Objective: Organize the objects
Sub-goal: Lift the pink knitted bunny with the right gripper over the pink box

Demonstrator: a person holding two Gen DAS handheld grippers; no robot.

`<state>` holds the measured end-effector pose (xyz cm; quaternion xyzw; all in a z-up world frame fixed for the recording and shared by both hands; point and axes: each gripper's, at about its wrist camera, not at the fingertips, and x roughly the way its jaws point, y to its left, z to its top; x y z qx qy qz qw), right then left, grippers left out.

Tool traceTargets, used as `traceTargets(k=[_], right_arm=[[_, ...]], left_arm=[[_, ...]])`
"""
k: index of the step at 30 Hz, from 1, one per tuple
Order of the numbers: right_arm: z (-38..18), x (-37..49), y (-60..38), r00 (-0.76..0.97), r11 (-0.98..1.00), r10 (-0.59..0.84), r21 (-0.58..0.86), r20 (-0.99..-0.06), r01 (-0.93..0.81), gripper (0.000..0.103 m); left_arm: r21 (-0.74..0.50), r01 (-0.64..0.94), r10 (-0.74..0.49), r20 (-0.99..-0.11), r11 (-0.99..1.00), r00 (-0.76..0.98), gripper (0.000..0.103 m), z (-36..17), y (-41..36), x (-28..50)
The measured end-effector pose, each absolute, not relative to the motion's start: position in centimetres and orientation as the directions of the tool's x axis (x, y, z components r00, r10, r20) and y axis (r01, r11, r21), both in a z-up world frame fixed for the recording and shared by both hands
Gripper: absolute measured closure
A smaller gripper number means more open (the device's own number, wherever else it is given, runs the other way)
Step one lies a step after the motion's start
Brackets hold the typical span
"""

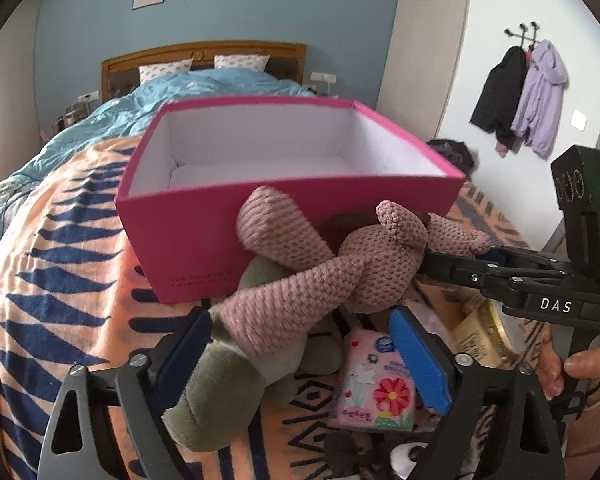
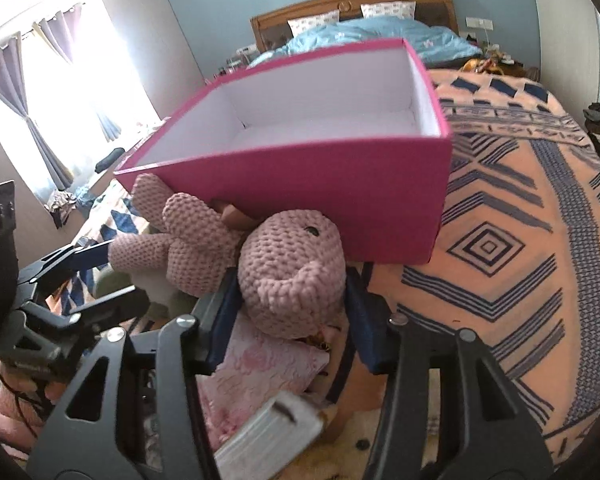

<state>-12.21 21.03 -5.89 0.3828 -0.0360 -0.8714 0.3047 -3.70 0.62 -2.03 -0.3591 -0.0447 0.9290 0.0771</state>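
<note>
From my left wrist view, my left gripper (image 1: pixel 300 344) stands released around the pink crocheted bunny's ear (image 1: pixel 276 312) and a green plush (image 1: pixel 220 392); closing could snag both. From my right wrist view, my right gripper (image 2: pixel 290 300) is clamped on the pink crocheted bunny (image 2: pixel 292 268), which lies against the empty pink box (image 2: pixel 300 184) on the bed; lifting could shove it.

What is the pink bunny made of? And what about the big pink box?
The pink bunny looks like chunky knitted or crocheted yarn: you can see bumpy loops all over it. The pink box looks like smooth, matte cardboard with thin, stiff, straight walls, white inside.
</note>
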Motion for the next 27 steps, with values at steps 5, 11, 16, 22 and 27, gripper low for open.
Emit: traceTargets(k=[5,11,16,22,27], right_arm=[[-4.3,-11.4,21.6,-0.536,-0.792,-0.598,0.333,-0.596,0.512,0.050],[-2.8,-10.5,21.3,-0.546,-0.776,-0.618,0.328,-0.565,0.539,0.050],[-1.1,-9.9,20.8,-0.555,-0.760,-0.636,0.308,-0.537,0.573,0.050],[0.7,-10.3,19.5,-0.560,-0.741,-0.654,0.281,-0.508,0.610,0.050],[1.6,-11.5,18.7,-0.561,-0.732,-0.664,0.277,-0.495,0.622,0.050]], left_arm=[[-0.230,-0.208,0.309,-0.632,-0.951,-0.711,0.013,-1.4,1.1,-2.9],[-0.258,-0.210,0.327,-0.597,-0.943,-0.733,0.029,-0.3,0.3,-2.9],[-0.277,-0.219,0.342,-0.557,-0.936,-0.757,0.043,1.3,-0.8,-3.0],[-0.251,-0.222,0.324,-0.515,-0.942,-0.794,0.043,3.1,-1.3,-2.9],[-0.231,-0.209,0.300,-0.497,-0.950,-0.814,0.043,4.1,-2.3,-3.6]])
